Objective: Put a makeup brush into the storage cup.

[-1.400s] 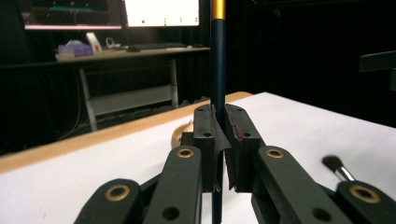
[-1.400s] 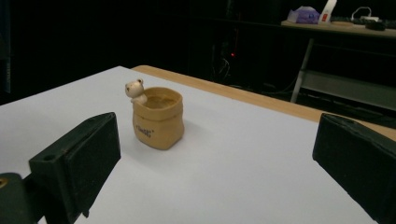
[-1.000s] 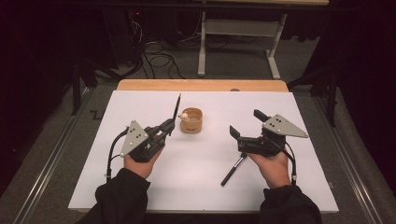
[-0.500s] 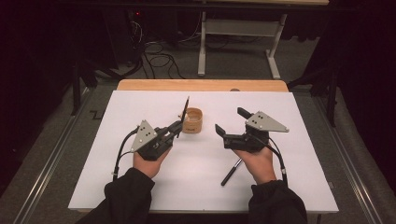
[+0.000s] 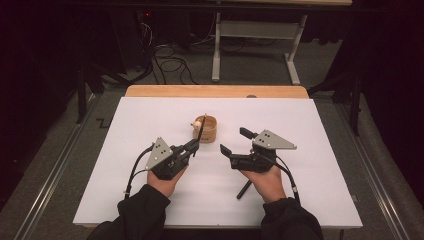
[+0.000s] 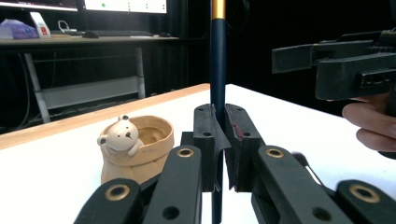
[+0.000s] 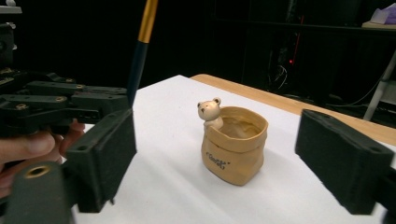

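A tan bag-shaped pot with a small bear on its rim (image 5: 206, 129) (image 6: 137, 149) (image 7: 236, 142) stands mid-table. My left gripper (image 5: 194, 147) (image 6: 218, 116) is shut on a dark blue pen with a gold band (image 5: 200, 134) (image 6: 217, 56) (image 7: 140, 51). The pen stands up out of the jaws, with its upper end right by the pot's rim. My right gripper (image 5: 235, 141) (image 7: 219, 140) is open just right of the pot. Its jaws have just been closing a little and hold nothing. The pot stands slightly ahead of them.
A black pen (image 5: 244, 190) lies on the white table sheet (image 5: 140, 125), partly under the right hand. A wooden strip (image 5: 215, 91) runs along the far edge. Beyond it are a desk frame (image 5: 260, 30) and floor cables (image 5: 165, 60).
Both hands have moved inward and down towards the pot. The left gripper has carried the pen's upper end up to the pot. The right gripper's jaws have narrowed slightly.
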Demonstrator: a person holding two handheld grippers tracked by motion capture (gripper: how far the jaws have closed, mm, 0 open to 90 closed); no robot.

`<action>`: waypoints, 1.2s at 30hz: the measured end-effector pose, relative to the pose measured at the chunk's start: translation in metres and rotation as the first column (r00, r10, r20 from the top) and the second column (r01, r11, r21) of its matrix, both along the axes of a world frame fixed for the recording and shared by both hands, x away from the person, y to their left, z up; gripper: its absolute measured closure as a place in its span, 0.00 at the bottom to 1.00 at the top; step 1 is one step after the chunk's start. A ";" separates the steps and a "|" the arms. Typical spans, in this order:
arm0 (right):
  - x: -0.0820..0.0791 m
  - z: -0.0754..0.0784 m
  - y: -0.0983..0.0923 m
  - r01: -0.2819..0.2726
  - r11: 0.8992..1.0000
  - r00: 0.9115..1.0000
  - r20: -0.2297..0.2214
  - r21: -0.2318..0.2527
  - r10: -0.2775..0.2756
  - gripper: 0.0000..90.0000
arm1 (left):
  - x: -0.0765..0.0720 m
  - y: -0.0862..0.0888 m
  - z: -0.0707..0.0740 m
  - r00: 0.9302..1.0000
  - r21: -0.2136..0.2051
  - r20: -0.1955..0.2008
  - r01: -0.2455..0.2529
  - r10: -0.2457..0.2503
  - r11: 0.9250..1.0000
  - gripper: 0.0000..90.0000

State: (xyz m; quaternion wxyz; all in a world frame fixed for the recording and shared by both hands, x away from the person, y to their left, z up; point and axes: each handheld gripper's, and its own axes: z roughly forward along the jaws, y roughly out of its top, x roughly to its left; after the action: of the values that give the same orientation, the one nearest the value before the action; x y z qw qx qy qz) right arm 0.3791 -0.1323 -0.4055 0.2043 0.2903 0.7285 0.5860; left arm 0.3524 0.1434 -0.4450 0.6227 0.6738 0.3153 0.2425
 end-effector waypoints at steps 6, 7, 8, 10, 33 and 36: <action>-0.006 -0.002 -0.002 -0.024 0.997 0.999 -0.042 0.067 0.027 0.23 | -0.008 -0.012 -0.009 1.000 0.027 -0.011 0.019 -0.019 0.999 0.94; -0.007 -0.002 -0.002 -0.026 0.997 0.999 -0.043 0.073 0.029 0.26 | -0.009 -0.013 -0.009 1.000 0.030 -0.010 0.021 -0.021 0.999 0.94; -0.007 -0.002 -0.003 -0.027 0.997 0.999 -0.045 0.079 0.030 0.27 | -0.010 -0.016 -0.009 1.000 0.033 -0.006 0.028 -0.028 0.999 0.94; -0.008 -0.002 -0.004 -0.035 0.994 0.998 -0.053 0.103 0.041 0.31 | -0.012 -0.021 -0.010 0.999 0.042 -0.001 0.037 -0.037 0.998 0.94; -0.010 -0.008 0.002 -0.104 0.976 0.985 -0.117 0.191 0.128 0.62 | -0.014 -0.040 -0.016 0.996 0.043 -0.013 0.092 -0.091 0.995 0.94; -0.009 -0.010 0.003 -0.099 0.975 0.983 -0.131 0.201 0.127 0.68 | -0.015 -0.041 -0.016 0.995 0.045 -0.008 0.100 -0.100 0.994 0.94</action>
State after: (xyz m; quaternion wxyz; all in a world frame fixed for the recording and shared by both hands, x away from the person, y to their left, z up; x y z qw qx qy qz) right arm 0.3703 -0.1298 -0.4159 0.0886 0.3080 0.6963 0.6423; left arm 0.3369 0.1023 -0.4614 0.6177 0.7034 0.2775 0.2162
